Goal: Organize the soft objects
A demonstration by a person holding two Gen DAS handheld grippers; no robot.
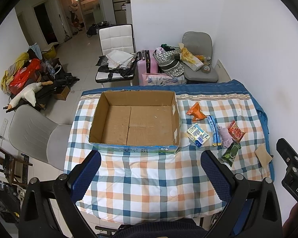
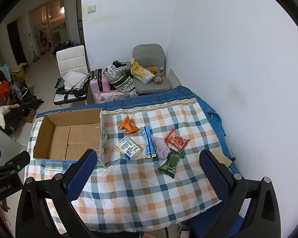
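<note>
Foreground: left gripper and right gripper, both spread wide and empty above the plaid quilt. Mid-frame right: green snack packet, pink cloth, blue stick pack, tissue pack, red packet, orange packet. Mid-frame left: empty cardboard box. Background: grey chair.

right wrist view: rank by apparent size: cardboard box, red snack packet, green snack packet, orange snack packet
1. Open brown cardboard box, clearly largest.
2-4. Green snack packet, red snack packet and orange snack packet look alike; green lies nearer the camera, so no ranking.
</note>
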